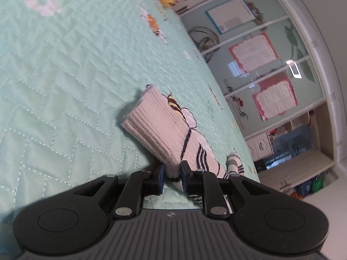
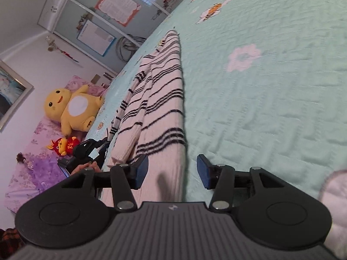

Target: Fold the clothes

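- The striped sweater (image 2: 156, 99) is lying on the mint quilted bedspread (image 2: 271, 108), drawn into a long narrow band with one sleeve doubled over its top, running from the near edge away toward the far wardrobe doors (image 2: 112, 6).
- The left gripper (image 1: 172, 173) is pinching the sweater's ribbed hem, its blue pads closed tight on a thin bunch of fabric; the ribbed cuff (image 1: 151, 123) is standing up off the quilt just beyond the fingers.
- The right gripper (image 2: 172, 171) is hovering low over the near ribbed end of the sweater with its fingers spread wide and nothing between them; one finger is sitting over the fabric, the other over bare quilt to the right.
- The scene is fitting either a lengthwise fold just laid or a crosswise fold about to be made; the pictures are not settling which.
- Risk: the left grip is catching only a small bite at the edge, so a pull could be slipping it free or be lifting one layer alone and letting the stacked sleeve slide out of line.
- Risk: the right fingers, straddling the sweater's right edge, could be closing on quilt together with knit and dragging the bedspread up.
- The yellow plush toy (image 2: 71, 110) is lying well apart to the left, out of the way.
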### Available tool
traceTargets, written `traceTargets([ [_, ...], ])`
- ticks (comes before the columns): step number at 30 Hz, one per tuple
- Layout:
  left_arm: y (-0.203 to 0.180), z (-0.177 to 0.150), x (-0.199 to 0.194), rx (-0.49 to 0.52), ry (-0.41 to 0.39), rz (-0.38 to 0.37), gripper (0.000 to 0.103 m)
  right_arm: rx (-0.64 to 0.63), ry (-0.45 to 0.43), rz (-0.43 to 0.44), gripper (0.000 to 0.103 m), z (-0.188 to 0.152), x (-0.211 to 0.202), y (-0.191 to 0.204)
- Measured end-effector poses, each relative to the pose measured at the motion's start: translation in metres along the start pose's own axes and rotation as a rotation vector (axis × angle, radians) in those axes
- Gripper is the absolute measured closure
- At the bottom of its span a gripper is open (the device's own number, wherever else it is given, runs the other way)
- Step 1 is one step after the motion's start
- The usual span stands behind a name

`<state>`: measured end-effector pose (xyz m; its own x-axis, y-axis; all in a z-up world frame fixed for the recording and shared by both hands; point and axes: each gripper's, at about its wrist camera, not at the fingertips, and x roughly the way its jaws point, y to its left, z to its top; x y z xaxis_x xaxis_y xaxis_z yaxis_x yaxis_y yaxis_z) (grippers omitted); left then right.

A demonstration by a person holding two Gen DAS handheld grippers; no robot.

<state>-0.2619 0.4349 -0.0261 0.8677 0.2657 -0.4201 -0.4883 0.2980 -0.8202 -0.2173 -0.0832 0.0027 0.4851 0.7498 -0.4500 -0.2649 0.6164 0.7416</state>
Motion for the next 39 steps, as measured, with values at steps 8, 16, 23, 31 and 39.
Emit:
traceTargets([
  [8, -0.012, 0.002, 0.007, -0.137, -0.084, 0.077, 0.08, -0.09, -0.03, 0.03, 0.054, -0.01, -0.002, -0.003],
  [16, -0.036, 0.013, 0.011, -0.124, -0.111, 0.134, 0.093, -0.108, -0.044, 0.052, 0.054, -0.013, -0.006, -0.007],
  [23, -0.149, 0.009, -0.016, 0.358, -0.097, -0.088, 0.094, -0.112, -0.048, 0.083, 0.054, -0.015, -0.012, -0.012],
  [31, -0.25, -0.162, -0.104, 1.464, 0.142, -0.602, 0.081, -0.083, -0.047, 0.12, 0.054, -0.014, -0.019, -0.02],
  [39, -0.156, -0.205, -0.11, 1.538, 0.425, -0.426, 0.08, 0.006, -0.043, 0.192, 0.054, -0.01, -0.031, -0.032],
])
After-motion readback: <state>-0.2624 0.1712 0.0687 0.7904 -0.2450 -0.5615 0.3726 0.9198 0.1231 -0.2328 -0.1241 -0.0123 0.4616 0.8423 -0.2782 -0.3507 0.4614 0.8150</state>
